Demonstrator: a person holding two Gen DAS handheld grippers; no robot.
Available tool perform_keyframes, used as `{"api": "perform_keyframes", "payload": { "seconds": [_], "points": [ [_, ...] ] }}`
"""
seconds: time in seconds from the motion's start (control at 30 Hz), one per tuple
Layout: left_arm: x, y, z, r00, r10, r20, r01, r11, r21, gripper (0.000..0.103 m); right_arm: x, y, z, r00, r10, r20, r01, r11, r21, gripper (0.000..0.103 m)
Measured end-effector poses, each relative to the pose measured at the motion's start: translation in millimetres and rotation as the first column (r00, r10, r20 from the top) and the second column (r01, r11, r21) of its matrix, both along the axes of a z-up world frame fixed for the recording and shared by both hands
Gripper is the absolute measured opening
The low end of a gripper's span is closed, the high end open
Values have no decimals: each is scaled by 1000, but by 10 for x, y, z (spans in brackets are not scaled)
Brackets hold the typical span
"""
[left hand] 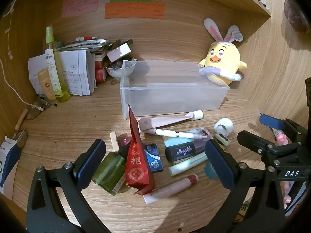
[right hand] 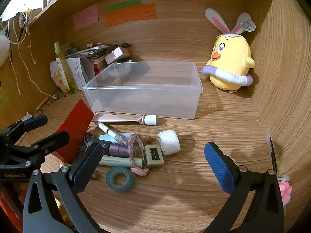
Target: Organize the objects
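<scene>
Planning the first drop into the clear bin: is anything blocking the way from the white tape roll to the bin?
Mostly clear. Only the pink tube with its white cap lies along the clear bin front wall, left of the white tape roll; the bin's top is open.

You've got plenty of bare desk (right hand: 194, 194) on the right side in front of the clear bin (right hand: 143, 89), so a gripper can slide in there no problem. The left is the messy bit: a red pouch (left hand: 136, 155) standing tall, a green bottle (left hand: 108, 172) touching it, tubes and a teal tape ring (right hand: 119, 178) packed close together. The bin's top is wide open. The plush chick (right hand: 231, 66) sits in the back right corner, and papers and a spray bottle (left hand: 52, 62) crowd the back left.
</scene>
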State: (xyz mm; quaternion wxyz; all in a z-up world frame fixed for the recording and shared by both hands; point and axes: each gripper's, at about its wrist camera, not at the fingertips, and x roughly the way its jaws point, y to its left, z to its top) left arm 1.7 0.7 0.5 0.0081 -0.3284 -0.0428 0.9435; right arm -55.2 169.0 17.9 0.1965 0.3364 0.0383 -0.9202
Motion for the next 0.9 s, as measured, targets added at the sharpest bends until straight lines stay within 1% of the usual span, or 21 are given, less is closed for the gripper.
{"api": "perform_keyframes", "payload": {
  "seconds": [0.6, 0.9],
  "points": [
    [49, 21, 26, 1000, -2, -7, 2, 1000, -1, 103, 0, -7, 5, 1000, -6, -2, 6, 1000, 12, 103],
    [26, -21, 29, 1000, -3, 3, 3, 1000, 10, 103, -60, -51, -21, 1000, 13, 23, -13, 1000, 5, 103]
  ]
}}
